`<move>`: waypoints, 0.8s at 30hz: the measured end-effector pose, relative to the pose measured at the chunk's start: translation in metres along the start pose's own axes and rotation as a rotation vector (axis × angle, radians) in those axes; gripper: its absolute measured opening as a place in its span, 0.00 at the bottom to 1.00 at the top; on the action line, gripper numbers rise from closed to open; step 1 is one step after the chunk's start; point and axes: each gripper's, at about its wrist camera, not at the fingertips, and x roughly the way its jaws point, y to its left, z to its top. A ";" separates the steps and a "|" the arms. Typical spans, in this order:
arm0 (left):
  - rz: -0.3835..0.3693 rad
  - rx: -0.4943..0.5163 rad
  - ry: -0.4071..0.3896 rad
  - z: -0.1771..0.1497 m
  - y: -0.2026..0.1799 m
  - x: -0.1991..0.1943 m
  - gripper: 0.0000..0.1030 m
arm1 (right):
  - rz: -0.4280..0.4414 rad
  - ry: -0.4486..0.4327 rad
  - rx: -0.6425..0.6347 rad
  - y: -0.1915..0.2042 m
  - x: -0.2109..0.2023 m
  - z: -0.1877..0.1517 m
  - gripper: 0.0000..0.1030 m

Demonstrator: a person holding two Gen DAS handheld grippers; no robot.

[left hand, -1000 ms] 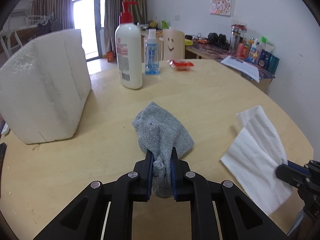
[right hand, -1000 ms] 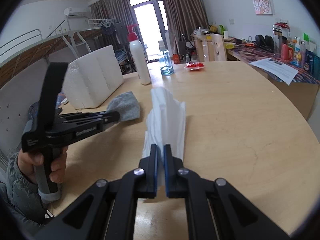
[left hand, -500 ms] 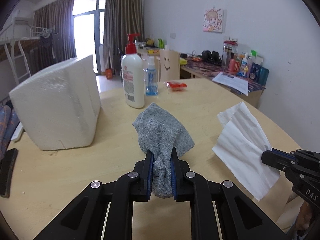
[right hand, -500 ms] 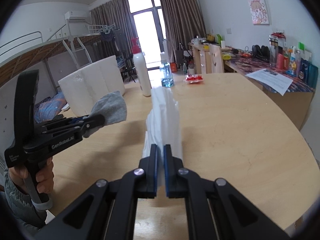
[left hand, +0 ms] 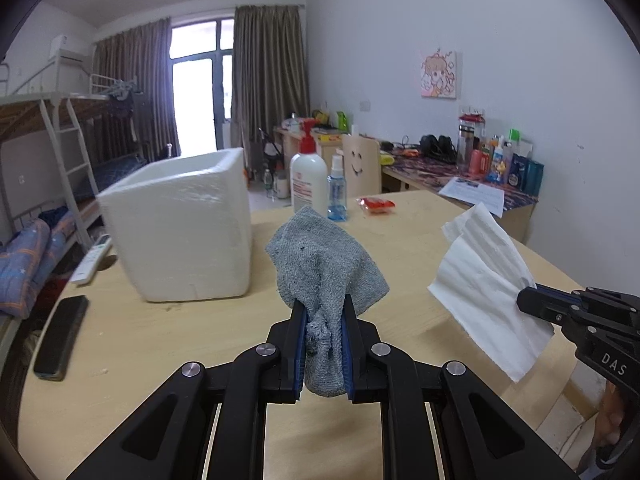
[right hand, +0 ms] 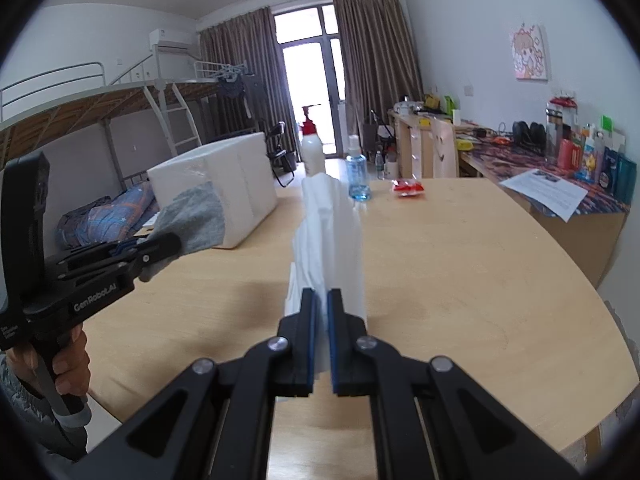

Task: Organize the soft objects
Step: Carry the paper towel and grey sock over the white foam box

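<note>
Pale wooden round table [left hand: 168,344] in a dorm room, with a white foam box [left hand: 180,232] at far left. Left gripper [left hand: 324,344] clamped on a grey cloth [left hand: 324,268], bunched between both pads and fanning up beyond the tips, clear of the tabletop. Right gripper [right hand: 322,336] pinched shut on a white paper towel [right hand: 330,232], standing edge-on between the fingers, likewise lifted off the wood.
</note>
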 end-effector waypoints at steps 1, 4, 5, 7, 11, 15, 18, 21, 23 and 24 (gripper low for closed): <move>0.005 -0.005 -0.009 -0.001 0.003 -0.005 0.15 | 0.005 -0.006 -0.005 0.004 -0.002 0.000 0.08; 0.024 -0.007 -0.034 -0.006 0.011 -0.021 0.15 | 0.017 -0.023 -0.023 0.016 -0.005 0.000 0.08; 0.031 -0.008 -0.040 -0.007 0.013 -0.025 0.15 | 0.021 -0.026 -0.027 0.017 -0.006 0.000 0.08; 0.046 -0.009 -0.054 -0.009 0.016 -0.035 0.15 | 0.030 -0.032 -0.037 0.022 -0.007 0.000 0.08; 0.090 -0.025 -0.064 -0.012 0.022 -0.047 0.15 | 0.044 -0.045 -0.058 0.032 -0.012 -0.002 0.08; 0.120 -0.031 -0.082 -0.017 0.025 -0.062 0.15 | 0.062 -0.060 -0.075 0.040 -0.018 -0.004 0.08; 0.144 -0.037 -0.098 -0.022 0.026 -0.075 0.15 | 0.081 -0.067 -0.081 0.044 -0.021 -0.005 0.08; 0.175 -0.053 -0.110 -0.027 0.030 -0.088 0.15 | 0.099 -0.079 -0.082 0.049 -0.026 -0.007 0.08; 0.193 -0.058 -0.118 -0.030 0.033 -0.096 0.15 | 0.112 -0.089 -0.088 0.054 -0.028 -0.008 0.08; 0.211 -0.062 -0.123 -0.032 0.035 -0.101 0.15 | 0.115 -0.092 -0.093 0.057 -0.029 -0.008 0.08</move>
